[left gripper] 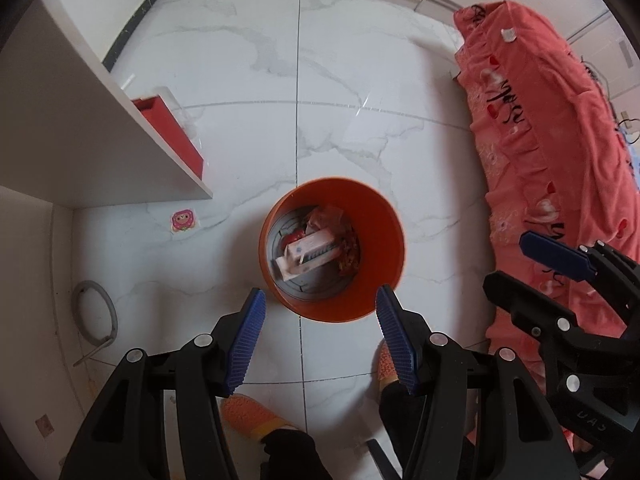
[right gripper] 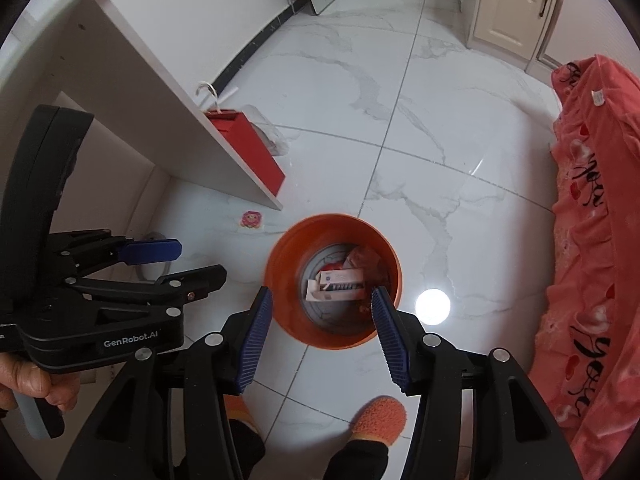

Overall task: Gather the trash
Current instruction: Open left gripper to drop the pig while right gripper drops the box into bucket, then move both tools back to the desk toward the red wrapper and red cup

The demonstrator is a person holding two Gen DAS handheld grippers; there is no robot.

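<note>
I have both grippers hanging over the orange bin (left gripper: pixel 332 248), which stands on the white marble floor (left gripper: pixel 360 80) between the white shelf unit (left gripper: pixel 80 120) and the pink-covered bed (left gripper: pixel 540 140). My left gripper (left gripper: pixel 320 336) has its jaws about half apart with nothing between them. My right gripper (right gripper: pixel 322 334) is much the same, empty, its jaws opening a little. Inside the bin lies a white carton (left gripper: pixel 310 250) among crumpled wrappers. A pink sticker (left gripper: pixel 183 220) lies on the floor near the shelf's corner.

Glossy veined marble floor (left gripper: pixel 360 80), smooth plastic orange bin (left gripper: pixel 394 236), soft fuzzy coral cloth (left gripper: pixel 532 152).
</note>
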